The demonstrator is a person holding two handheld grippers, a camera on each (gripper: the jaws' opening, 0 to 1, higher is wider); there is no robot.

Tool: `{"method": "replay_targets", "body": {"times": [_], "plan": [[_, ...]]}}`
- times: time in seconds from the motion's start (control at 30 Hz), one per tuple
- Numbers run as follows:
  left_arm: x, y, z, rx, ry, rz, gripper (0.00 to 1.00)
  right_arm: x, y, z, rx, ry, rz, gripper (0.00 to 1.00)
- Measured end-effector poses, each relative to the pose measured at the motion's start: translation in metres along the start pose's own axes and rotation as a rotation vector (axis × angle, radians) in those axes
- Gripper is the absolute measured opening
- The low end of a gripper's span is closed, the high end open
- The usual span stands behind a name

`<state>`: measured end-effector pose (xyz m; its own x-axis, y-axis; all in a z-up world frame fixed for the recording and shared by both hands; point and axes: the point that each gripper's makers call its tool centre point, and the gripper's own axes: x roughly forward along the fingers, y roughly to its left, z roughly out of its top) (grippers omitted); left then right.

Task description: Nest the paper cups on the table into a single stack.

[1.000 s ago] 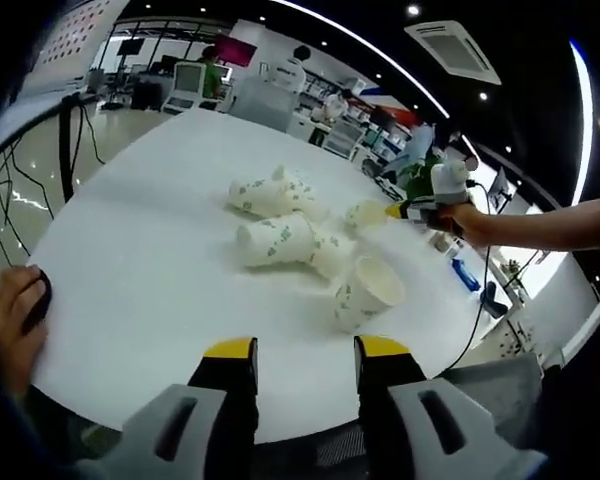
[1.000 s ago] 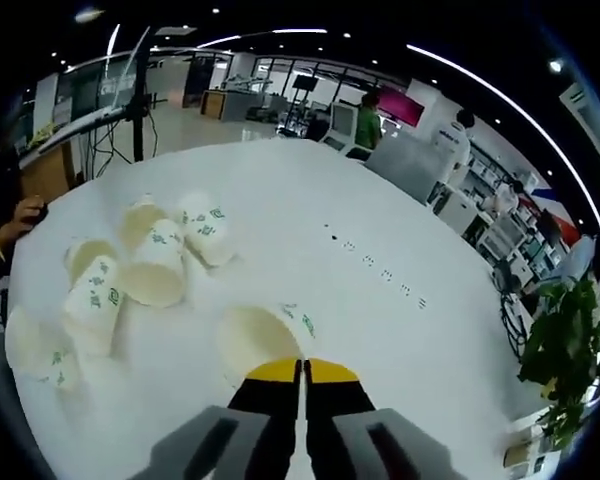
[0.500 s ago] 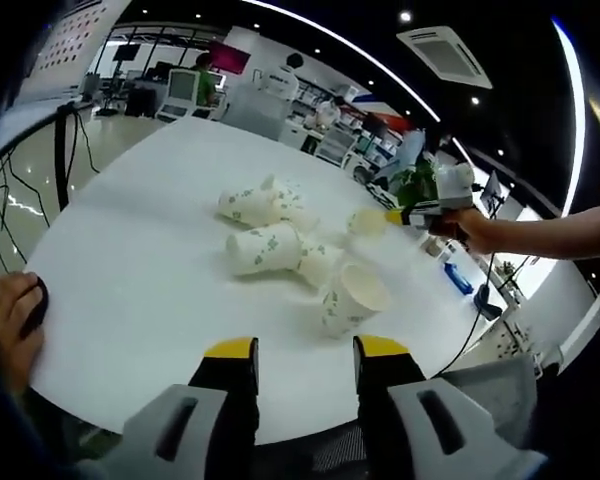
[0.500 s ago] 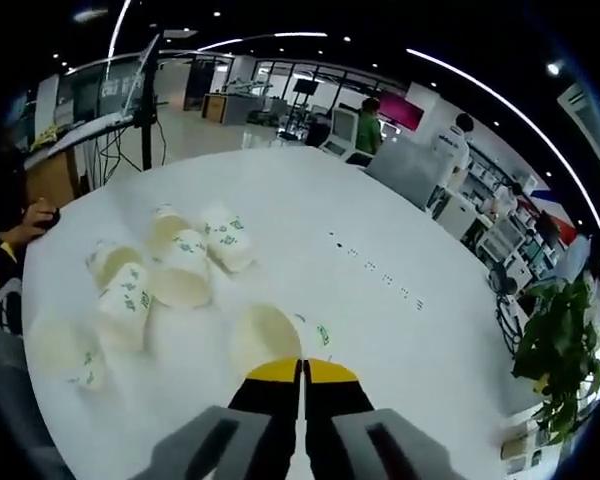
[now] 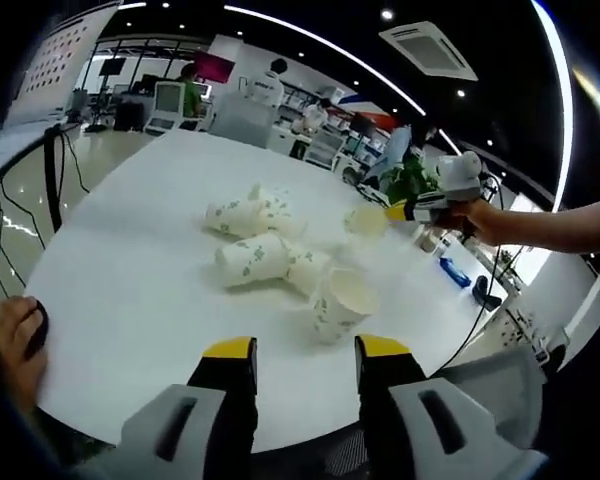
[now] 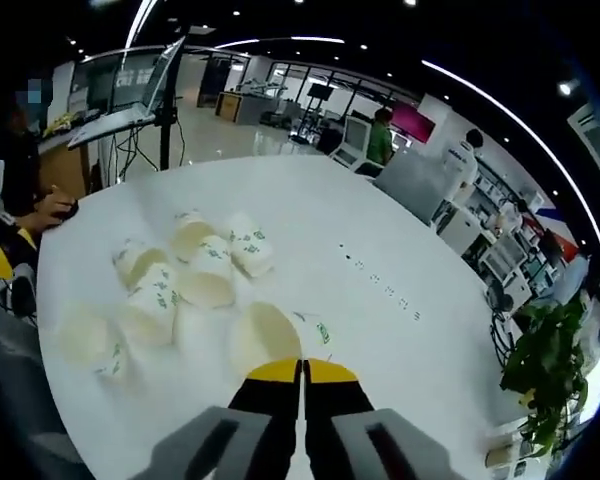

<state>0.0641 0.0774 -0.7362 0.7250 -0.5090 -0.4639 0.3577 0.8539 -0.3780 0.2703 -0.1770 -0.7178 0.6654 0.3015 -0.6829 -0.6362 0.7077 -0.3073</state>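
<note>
The right gripper (image 6: 301, 372) is clenched on a paper cup's (image 6: 265, 338) rim, while the left gripper (image 5: 305, 350) stands released near the cup pile (image 5: 270, 258).

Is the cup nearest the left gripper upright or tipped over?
Tipped. In the left gripper view the nearest cup lies on its side on the table, open mouth showing.

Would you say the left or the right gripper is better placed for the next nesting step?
Right, probably: the right gripper is shut on a held cup, ready to nest, while the left gripper hangs open, short of the nearest cup.
</note>
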Motion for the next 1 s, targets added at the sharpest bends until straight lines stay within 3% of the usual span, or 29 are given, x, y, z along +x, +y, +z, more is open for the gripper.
{"method": "replay_targets", "body": {"times": [0.07, 0.2, 0.33, 0.4, 0.6, 0.67, 0.77, 1.0], "plan": [[0.004, -0.003, 0.004, 0.063, -0.001, -0.001, 0.38, -0.006, 0.0, 0.006, 0.005, -0.008, 0.006, 0.0], [0.012, -0.015, 0.016, 0.114, -0.006, -0.035, 0.38, -0.009, 0.005, 0.009, 0.041, 0.003, 0.032, 0.0], [0.031, -0.029, 0.031, 0.239, 0.001, -0.075, 0.41, -0.02, 0.011, 0.019, 0.003, 0.01, 0.056, 0.0], [0.038, -0.046, 0.04, 0.298, 0.002, -0.101, 0.42, -0.028, 0.015, 0.026, 0.0, 0.003, 0.062, 0.0], [0.074, -0.058, 0.05, 0.394, 0.008, -0.13, 0.46, -0.044, 0.024, 0.042, 0.011, -0.017, 0.091, 0.0], [0.082, -0.06, 0.056, 0.392, 0.003, -0.138, 0.46, -0.052, 0.031, 0.049, 0.011, -0.024, 0.101, 0.0], [0.093, -0.068, 0.067, 0.316, -0.019, -0.178, 0.44, -0.063, 0.041, 0.057, -0.007, -0.033, 0.108, 0.0], [0.107, -0.063, 0.096, 0.237, -0.057, -0.166, 0.41, -0.074, 0.068, 0.067, -0.034, -0.053, 0.14, 0.0]]}}
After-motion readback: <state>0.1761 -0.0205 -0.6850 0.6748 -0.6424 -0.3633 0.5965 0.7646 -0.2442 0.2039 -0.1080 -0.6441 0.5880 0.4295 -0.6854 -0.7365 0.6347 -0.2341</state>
